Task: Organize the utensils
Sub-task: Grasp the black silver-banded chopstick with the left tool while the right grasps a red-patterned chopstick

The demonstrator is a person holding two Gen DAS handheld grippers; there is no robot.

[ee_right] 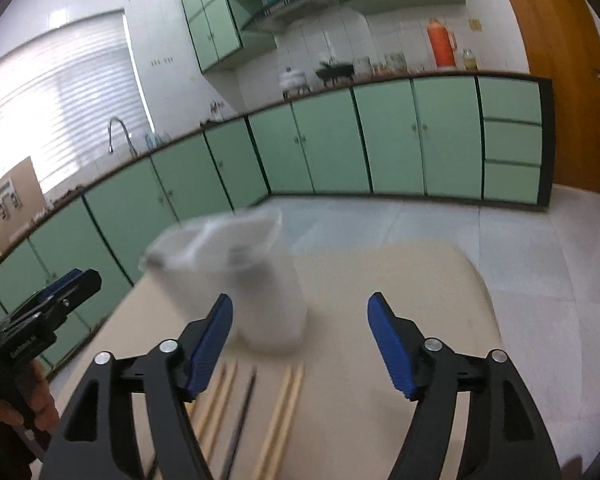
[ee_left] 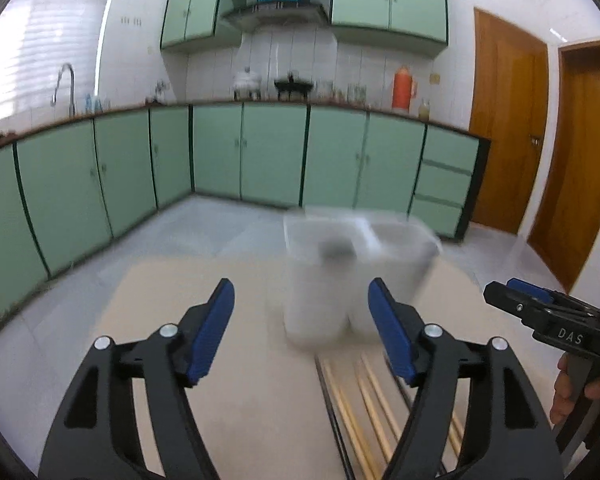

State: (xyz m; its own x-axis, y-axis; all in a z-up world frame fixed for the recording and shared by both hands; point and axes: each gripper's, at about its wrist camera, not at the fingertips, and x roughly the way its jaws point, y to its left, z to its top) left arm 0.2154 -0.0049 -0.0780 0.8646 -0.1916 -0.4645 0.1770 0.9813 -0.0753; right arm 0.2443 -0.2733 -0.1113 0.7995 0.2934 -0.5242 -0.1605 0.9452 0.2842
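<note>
My left gripper [ee_left: 301, 330] has its jaws spread wide, nothing between the blue pads [ee_left: 211, 332]. My right gripper [ee_right: 300, 338] is the same: jaws wide apart, nothing held. In the left wrist view the right gripper [ee_left: 518, 294] shows at the far right edge, side-on, so I can't read its jaws from there, but its own camera settles it.

Landmark is the holder [ee_left: 340, 276], a translucent white plastic utensil holder with divided compartments, standing upright on the beige table [ee_left: 236, 408]. It's blurred in both views. Something dark sits in one compartment; I can't tell what.

In the left view the holder is just ahead of my fingertips, slightly right of centre, with the right pad overlapping its lower right side in the picture; touching or not, can't tell. In the right wrist view the holder [ee_right: 256, 280] is ahead and left of centre, just beyond the left pad.

The chopsticks [ee_left: 364, 412] lie flat on the table on my near side of the holder, running roughly toward it: several light wooden ones and at least one dark one. In the right view the wooden chopsticks [ee_right: 284, 412] and the dark chopstick [ee_right: 242, 420] lie beside each other, ends near the holder's base.

Beyond the holder: tiled floor, green cabinets [ee_left: 276, 152], an orange thermos [ee_left: 403, 88] on the counter.
</note>
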